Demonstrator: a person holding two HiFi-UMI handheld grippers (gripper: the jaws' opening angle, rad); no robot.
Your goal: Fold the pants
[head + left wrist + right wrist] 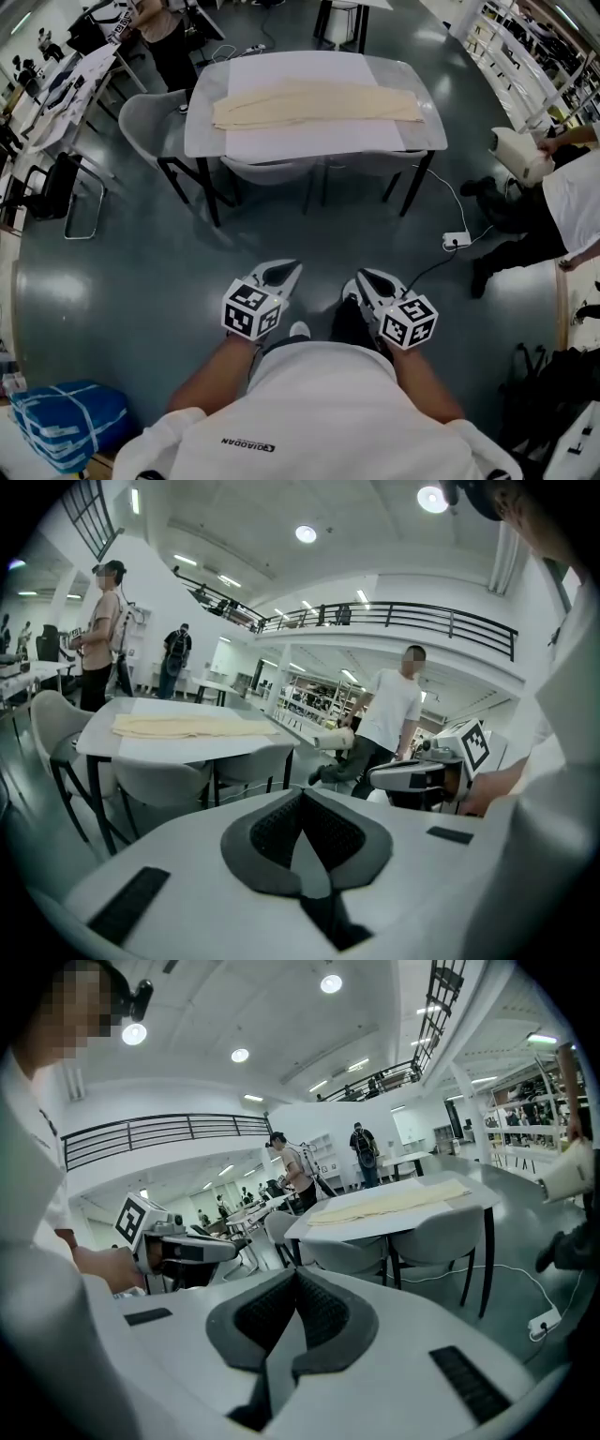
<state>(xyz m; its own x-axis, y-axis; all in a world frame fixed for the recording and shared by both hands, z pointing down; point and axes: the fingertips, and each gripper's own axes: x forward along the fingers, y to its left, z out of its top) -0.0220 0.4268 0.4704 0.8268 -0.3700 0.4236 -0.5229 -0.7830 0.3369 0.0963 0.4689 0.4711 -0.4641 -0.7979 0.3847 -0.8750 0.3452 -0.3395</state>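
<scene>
Cream pants point(314, 105) lie flat and lengthwise on a white mat on the grey table point(417, 139) far ahead; they also show in the left gripper view as the pants point(187, 726) and in the right gripper view as the pants point(389, 1200). My left gripper point(287, 270) and right gripper point(367, 277) hang close to my body over the floor, well short of the table. Both are shut with nothing between their jaws. In the gripper views the left gripper point(302, 796) and right gripper point(295, 1277) show their pads pressed together.
Grey chairs point(272, 171) are tucked under the table's near side, and another chair point(142, 117) stands at its left. A power strip with cable point(457, 240) lies on the floor at right. A person point(562, 202) sits at right. A blue bag point(66, 422) lies at lower left.
</scene>
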